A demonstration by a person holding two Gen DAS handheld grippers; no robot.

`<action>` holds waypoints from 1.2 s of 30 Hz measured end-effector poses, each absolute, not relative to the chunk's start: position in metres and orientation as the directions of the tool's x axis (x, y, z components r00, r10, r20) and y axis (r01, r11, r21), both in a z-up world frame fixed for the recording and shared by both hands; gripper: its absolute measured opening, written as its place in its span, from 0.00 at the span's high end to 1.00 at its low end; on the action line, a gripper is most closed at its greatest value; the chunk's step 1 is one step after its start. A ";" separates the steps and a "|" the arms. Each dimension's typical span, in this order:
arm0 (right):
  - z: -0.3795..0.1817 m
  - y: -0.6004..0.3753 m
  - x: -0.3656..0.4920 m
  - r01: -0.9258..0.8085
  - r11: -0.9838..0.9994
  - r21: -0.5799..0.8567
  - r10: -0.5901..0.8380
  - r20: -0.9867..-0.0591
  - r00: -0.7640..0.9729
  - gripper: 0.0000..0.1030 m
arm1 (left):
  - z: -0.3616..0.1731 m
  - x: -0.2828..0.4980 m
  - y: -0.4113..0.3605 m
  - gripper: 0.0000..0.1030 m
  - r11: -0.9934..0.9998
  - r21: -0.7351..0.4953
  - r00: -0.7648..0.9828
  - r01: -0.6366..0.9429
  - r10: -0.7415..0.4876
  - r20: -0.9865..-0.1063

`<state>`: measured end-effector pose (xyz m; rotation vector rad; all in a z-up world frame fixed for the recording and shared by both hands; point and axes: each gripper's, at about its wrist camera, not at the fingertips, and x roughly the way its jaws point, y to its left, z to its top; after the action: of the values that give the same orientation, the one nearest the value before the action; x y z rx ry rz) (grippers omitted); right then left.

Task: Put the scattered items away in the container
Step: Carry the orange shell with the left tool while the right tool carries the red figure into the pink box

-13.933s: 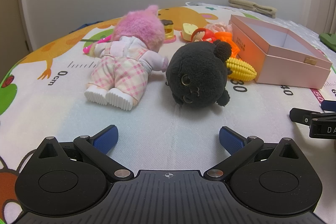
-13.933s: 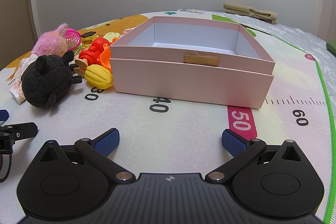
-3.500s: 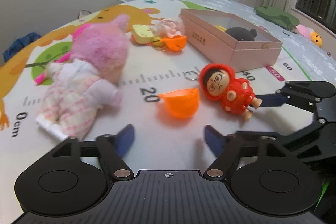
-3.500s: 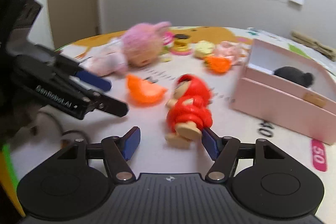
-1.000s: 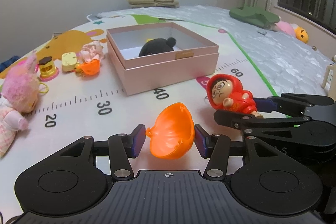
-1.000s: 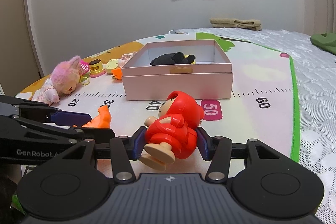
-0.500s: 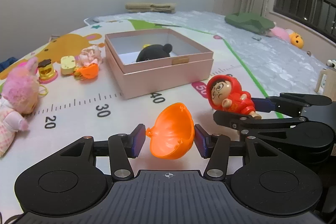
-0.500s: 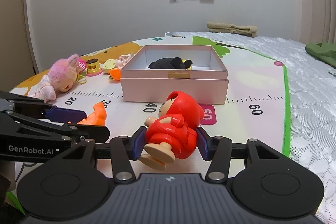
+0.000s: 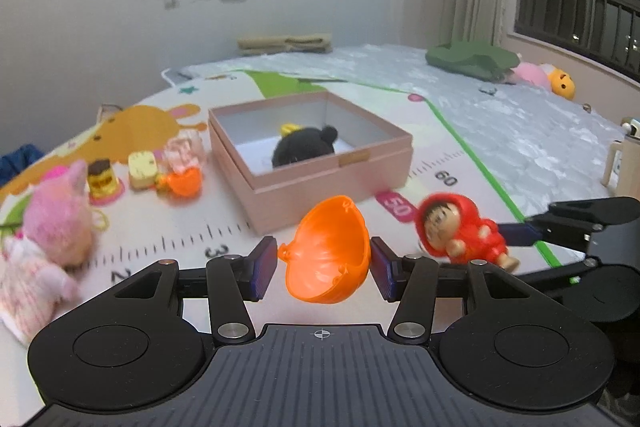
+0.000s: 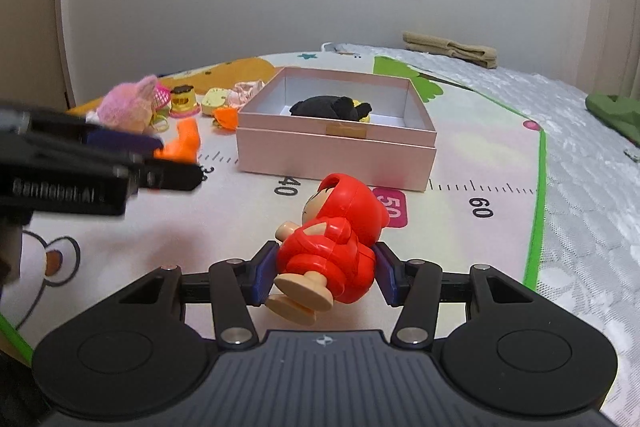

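Observation:
My left gripper (image 9: 324, 263) is shut on an orange plastic half shell (image 9: 328, 251), held above the play mat in front of the pink box (image 9: 320, 179). My right gripper (image 10: 322, 275) is shut on a red hooded doll (image 10: 332, 239), also in the air and short of the pink box (image 10: 336, 151). A black plush toy (image 9: 304, 147) and a yellow item lie inside the box. Seen from the left wrist, the red doll (image 9: 456, 231) hangs to the right of the shell. From the right wrist, the left gripper's fingers (image 10: 168, 175) reach in from the left with the orange shell (image 10: 182, 143).
On the mat left of the box lie a pink-haired doll (image 9: 44, 239), a second orange shell (image 9: 182, 183), a small cake toy (image 9: 102, 181), a yellow toy (image 9: 142, 171) and a pink frilly piece (image 9: 182, 151). A folded beige cloth (image 9: 284, 43) and green cloth (image 9: 468, 59) lie farther back.
Both grippers have risen and come nearer the pink box with their toys still held. The red doll has swung a little to the right in the left wrist view.

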<state>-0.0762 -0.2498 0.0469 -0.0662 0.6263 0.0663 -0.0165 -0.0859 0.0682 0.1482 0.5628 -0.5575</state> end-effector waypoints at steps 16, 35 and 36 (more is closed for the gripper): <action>0.121 -0.310 0.093 -0.174 0.977 0.122 0.212 -0.483 0.850 0.46 | 0.098 0.118 -0.135 0.32 0.834 0.043 0.763 0.549 -0.480 -0.433; 0.120 -0.237 0.129 -0.256 0.957 0.137 0.290 -0.499 0.816 0.41 | 0.075 0.050 -0.017 0.09 0.878 0.142 0.790 0.457 -0.328 -0.518; 0.121 -0.223 0.127 -0.294 0.946 0.137 0.322 -0.502 0.803 0.41 | 0.076 0.044 -0.007 0.09 0.879 0.153 0.790 0.452 -0.314 -0.526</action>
<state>0.1275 -0.2226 0.1206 0.0529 0.5467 0.3299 0.0443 -0.0067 0.0761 0.2795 0.5135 -0.4183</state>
